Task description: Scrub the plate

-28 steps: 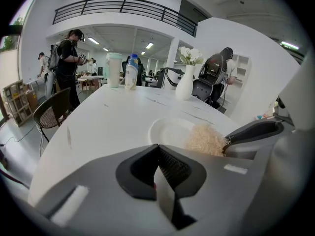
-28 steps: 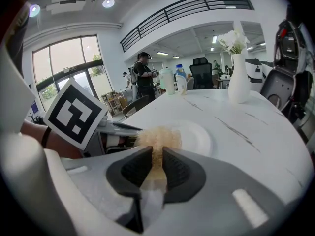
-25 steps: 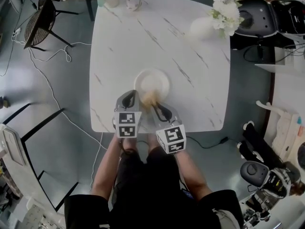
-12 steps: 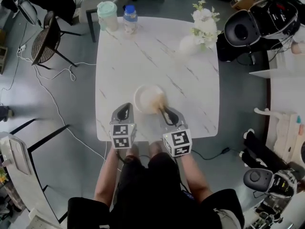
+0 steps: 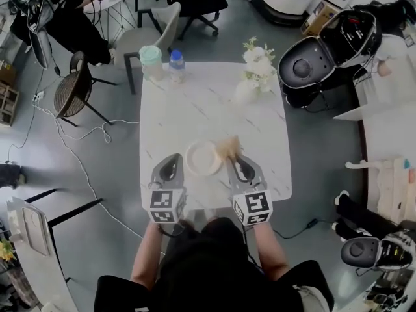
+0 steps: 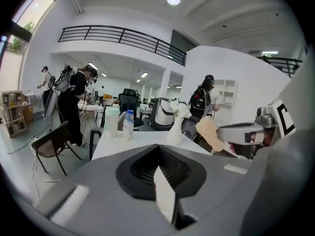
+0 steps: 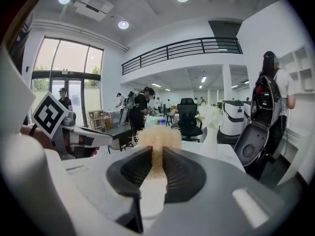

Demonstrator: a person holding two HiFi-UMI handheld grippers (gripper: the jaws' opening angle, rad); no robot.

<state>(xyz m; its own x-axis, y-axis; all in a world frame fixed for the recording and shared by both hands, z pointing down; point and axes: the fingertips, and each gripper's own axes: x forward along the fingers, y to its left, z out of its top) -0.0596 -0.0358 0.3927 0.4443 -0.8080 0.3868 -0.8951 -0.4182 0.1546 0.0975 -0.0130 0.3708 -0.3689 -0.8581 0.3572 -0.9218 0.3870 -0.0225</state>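
Observation:
A round white plate point(image 5: 203, 158) lies on the white marble table point(image 5: 195, 109), near its front edge. My right gripper point(image 5: 233, 161) is shut on a tan fibrous scrubber point(image 5: 227, 148), which sits just past the plate's right rim. In the right gripper view the scrubber point(image 7: 158, 137) sticks up between the jaws of the right gripper point(image 7: 157, 157). My left gripper point(image 5: 171, 158) is left of the plate and apart from it. Its jaws are shut with nothing between them, as the left gripper view point(image 6: 158, 154) shows. That view also catches the scrubber point(image 6: 209, 132) off to the right.
At the table's far edge stand a green-lidded cup point(image 5: 151, 62), a water bottle point(image 5: 175, 65) and a vase of white flowers point(image 5: 255, 70). Chairs point(image 5: 78, 86) and cables lie to the left, and open-lidded appliances point(image 5: 312, 57) to the right. People stand in the background.
The scrubber has come off the plate and moved to its right rim. The left gripper has drawn away from the plate's left edge. The head view now takes in more of the room.

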